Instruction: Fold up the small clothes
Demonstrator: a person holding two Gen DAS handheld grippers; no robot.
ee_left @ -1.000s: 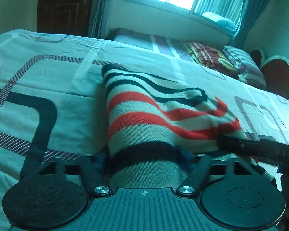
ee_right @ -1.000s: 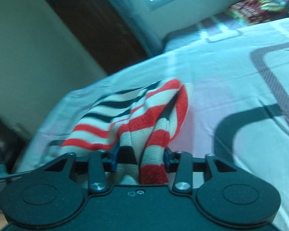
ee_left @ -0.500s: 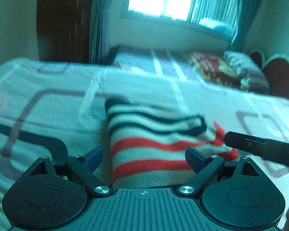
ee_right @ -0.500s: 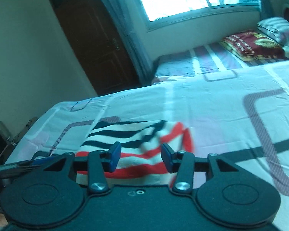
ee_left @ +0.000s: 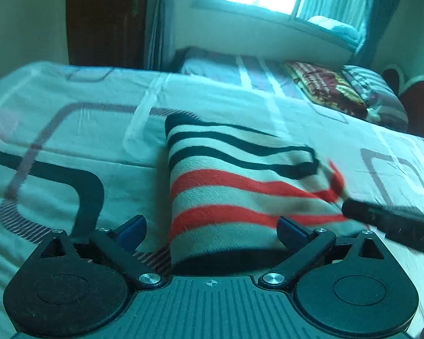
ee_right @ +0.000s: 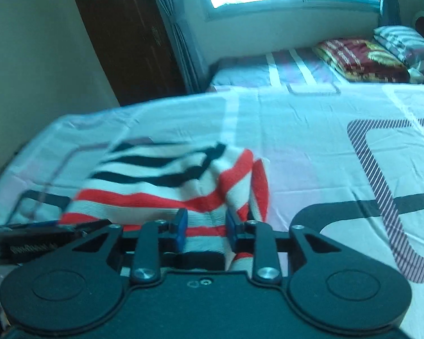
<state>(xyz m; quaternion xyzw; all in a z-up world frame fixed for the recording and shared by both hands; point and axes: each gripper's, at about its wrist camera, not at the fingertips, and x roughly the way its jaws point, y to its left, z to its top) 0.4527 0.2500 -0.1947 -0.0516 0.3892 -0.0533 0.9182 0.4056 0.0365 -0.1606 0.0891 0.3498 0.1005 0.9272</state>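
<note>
We see a folded knit garment with cream, red and black stripes on the pale patterned bedsheet, long axis running away from us. Our left gripper has just spread wide, touching nothing; our right gripper has been narrowing around the cloth's near edge, grip uncertain.

Both grippers are matte black. The left gripper has a ribbed top plate with a small crosshair mark, two round discs, silver screws at the link pivots and blue finger pads. The right gripper has a smooth plate, like discs, silver screws and blue pads.
</note>
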